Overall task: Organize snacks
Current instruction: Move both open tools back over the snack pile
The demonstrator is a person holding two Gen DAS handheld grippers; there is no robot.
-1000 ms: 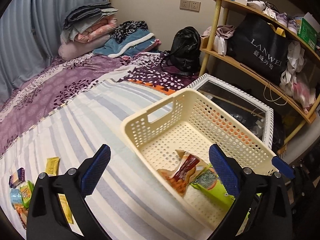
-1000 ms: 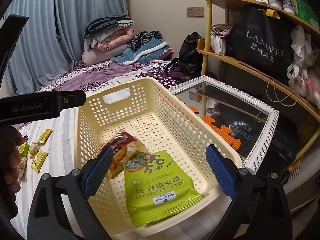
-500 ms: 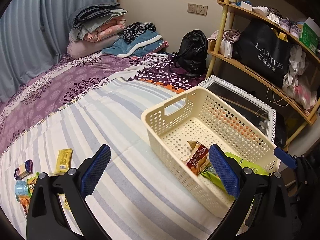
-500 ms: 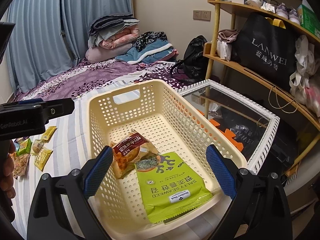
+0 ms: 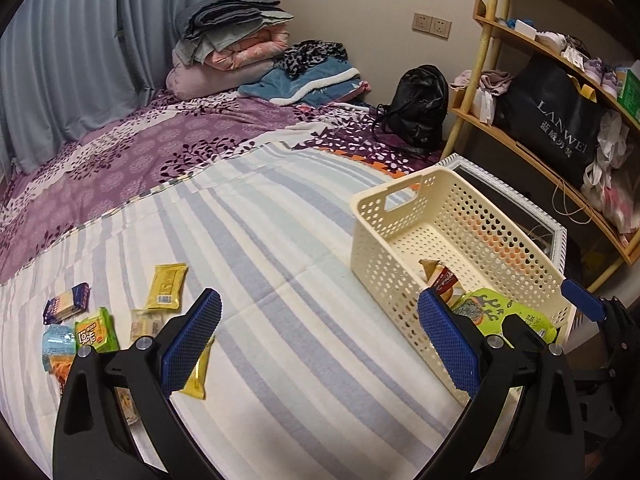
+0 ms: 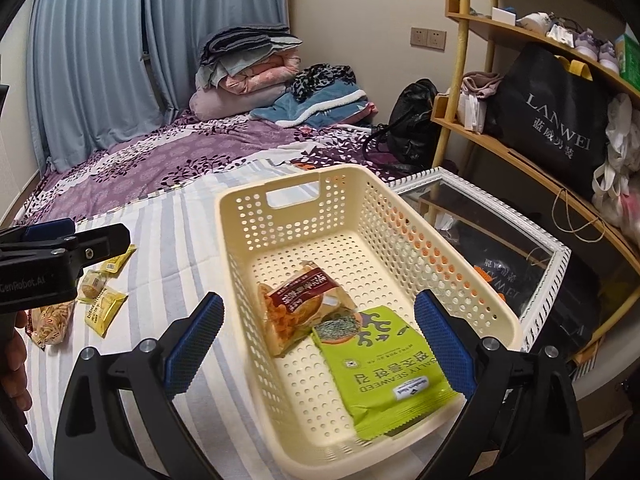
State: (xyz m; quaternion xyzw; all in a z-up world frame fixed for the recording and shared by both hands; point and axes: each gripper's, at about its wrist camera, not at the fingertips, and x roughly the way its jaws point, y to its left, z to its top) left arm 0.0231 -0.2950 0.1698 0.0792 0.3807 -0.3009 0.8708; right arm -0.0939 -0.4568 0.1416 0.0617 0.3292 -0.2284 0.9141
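The right gripper (image 6: 316, 340) hangs spread and empty over the near end of the cream basket (image 6: 280, 184), where a green packet (image 6: 384, 372) printed "SALTY SEAWEED" lies touching a red-brown snack bag (image 6: 300, 304). The left gripper (image 5: 320, 336), also spread and empty, hovers over the striped sheet (image 5: 280, 280) left of the basket. Loose snacks (image 5: 96, 332) lie farther left; a black "LANWEI" bag (image 6: 556, 120) sits shelved beyond the basket.

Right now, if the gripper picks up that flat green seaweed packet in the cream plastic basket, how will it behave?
The flat green seaweed packet looks thin and film-wrapped, so probably light and floppy, sagging from one held edge. Its glossy surface may be slippery. It lies flat in the cream plastic basket, so pinching an edge looks easier than its face.
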